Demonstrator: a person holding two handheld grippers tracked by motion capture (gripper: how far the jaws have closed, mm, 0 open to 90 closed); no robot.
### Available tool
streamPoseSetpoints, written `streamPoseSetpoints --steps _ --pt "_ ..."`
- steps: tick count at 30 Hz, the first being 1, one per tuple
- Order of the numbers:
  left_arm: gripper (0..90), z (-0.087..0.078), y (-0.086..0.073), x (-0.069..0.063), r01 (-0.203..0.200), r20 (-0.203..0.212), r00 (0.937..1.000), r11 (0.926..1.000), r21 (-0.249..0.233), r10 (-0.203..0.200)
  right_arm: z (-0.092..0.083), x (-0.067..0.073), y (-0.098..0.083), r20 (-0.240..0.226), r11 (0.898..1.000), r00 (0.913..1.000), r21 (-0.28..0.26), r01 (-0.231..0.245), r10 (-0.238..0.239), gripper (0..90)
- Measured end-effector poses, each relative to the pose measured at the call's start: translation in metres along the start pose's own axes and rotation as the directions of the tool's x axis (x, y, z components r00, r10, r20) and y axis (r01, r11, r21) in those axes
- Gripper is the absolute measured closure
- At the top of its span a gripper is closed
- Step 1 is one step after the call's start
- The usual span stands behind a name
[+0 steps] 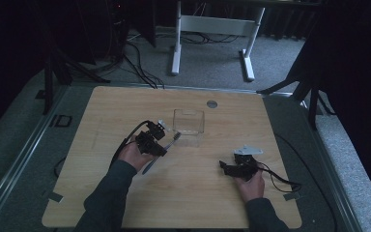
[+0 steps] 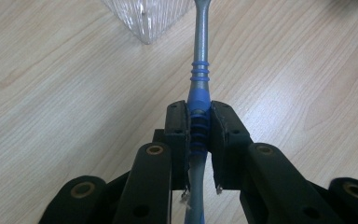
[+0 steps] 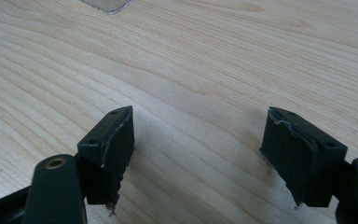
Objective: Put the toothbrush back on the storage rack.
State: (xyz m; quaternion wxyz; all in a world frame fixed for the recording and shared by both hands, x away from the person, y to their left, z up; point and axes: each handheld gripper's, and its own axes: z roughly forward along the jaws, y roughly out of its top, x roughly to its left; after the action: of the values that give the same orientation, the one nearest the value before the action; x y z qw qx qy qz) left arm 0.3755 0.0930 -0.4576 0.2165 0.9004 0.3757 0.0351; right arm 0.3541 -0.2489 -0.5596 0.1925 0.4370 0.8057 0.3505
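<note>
Left gripper point(image 2: 199, 123), low centre in its own view, is clamped on the blue-ribbed toothbrush point(image 2: 200, 70) running up toward the clear box point(image 2: 144, 18), while the right gripper point(image 3: 198, 154) stands apart over bare table point(image 3: 214, 56).

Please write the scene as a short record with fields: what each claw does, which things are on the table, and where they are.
left claw: shut on the toothbrush, gripping its blue ribbed handle
toothbrush: grey and blue, head pointing toward the clear container
right claw: open, nothing between its jaws, low over the bare wood
clear container: upright near the table's middle, looks empty
table: light wood, with a small round grey disc near the far edge
</note>
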Motion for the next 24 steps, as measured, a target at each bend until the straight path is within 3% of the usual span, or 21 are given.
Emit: streamPoseSetpoints --steps 7,24 --pt "78.1 -0.004 0.000 0.001 0.010 0.012 0.9999 0.9995 -0.031 -0.009 0.000 0.000 0.000 0.000 1.000 1.0000 0.000 0.000 0.000 24.9" --pt "78.1 -0.015 0.003 -0.004 -0.001 -0.030 0.9995 0.9953 -0.097 -0.002 0.000 0.000 0.000 0.000 1.000 1.0000 0.000 -0.001 0.001 25.0"
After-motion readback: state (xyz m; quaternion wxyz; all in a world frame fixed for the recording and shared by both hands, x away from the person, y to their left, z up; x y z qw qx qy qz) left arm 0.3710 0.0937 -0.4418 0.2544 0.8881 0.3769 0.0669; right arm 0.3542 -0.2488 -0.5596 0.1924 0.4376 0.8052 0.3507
